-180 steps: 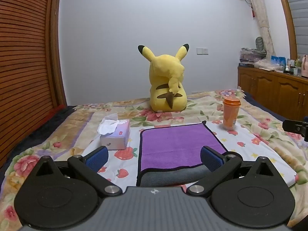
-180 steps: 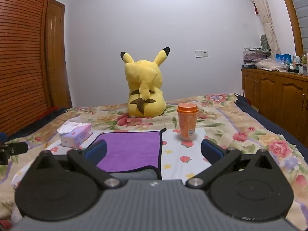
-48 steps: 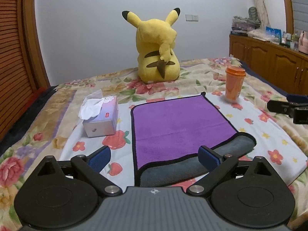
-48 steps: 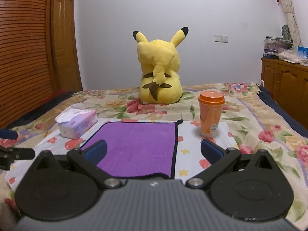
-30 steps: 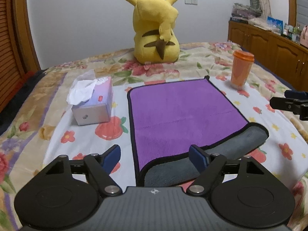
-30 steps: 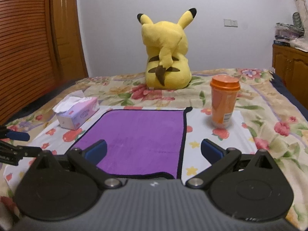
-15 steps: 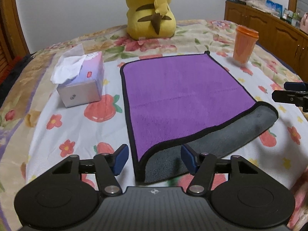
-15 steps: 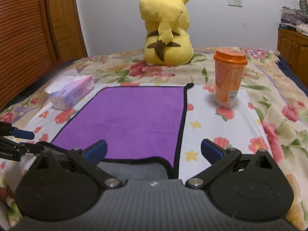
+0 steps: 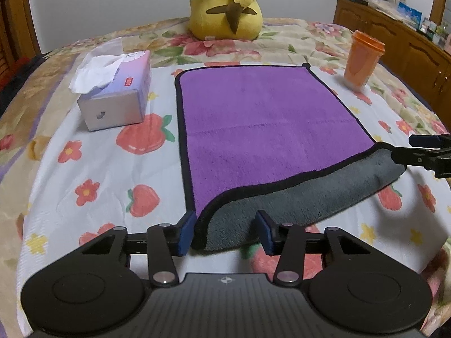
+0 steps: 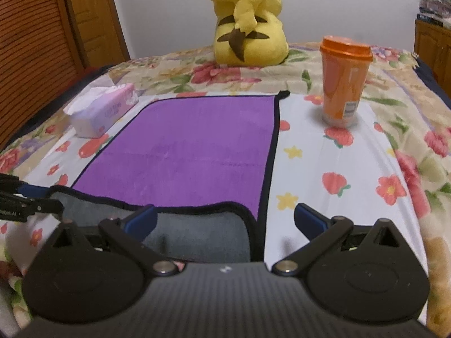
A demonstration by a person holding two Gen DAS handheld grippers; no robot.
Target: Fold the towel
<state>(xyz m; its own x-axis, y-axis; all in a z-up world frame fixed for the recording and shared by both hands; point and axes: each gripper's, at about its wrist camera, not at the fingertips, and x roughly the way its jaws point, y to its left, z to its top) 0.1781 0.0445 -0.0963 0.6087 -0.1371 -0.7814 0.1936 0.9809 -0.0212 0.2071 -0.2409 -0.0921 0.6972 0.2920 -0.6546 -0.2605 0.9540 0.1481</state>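
Observation:
A purple towel (image 9: 262, 118) with a black hem and grey underside lies on the bed; it also shows in the right wrist view (image 10: 186, 146). Its near edge is turned up and shows grey. My left gripper (image 9: 225, 229) is open, low at the near left corner, one finger on each side of the grey fold. My right gripper (image 10: 224, 219) is open wide at the near right corner, its fingers on either side of the corner. The right gripper's tip (image 9: 422, 155) also shows in the left wrist view, at the towel's right corner.
A tissue box (image 9: 115, 101) stands left of the towel. An orange lidded cup (image 10: 342, 81) stands to the right. A yellow plush toy (image 9: 225, 5) sits at the back. Wooden cabinets (image 9: 394, 39) line the right wall.
Both grippers have moved forward and down to the towel's near corners. The left jaws have narrowed around the grey fold. The towel lies as before.

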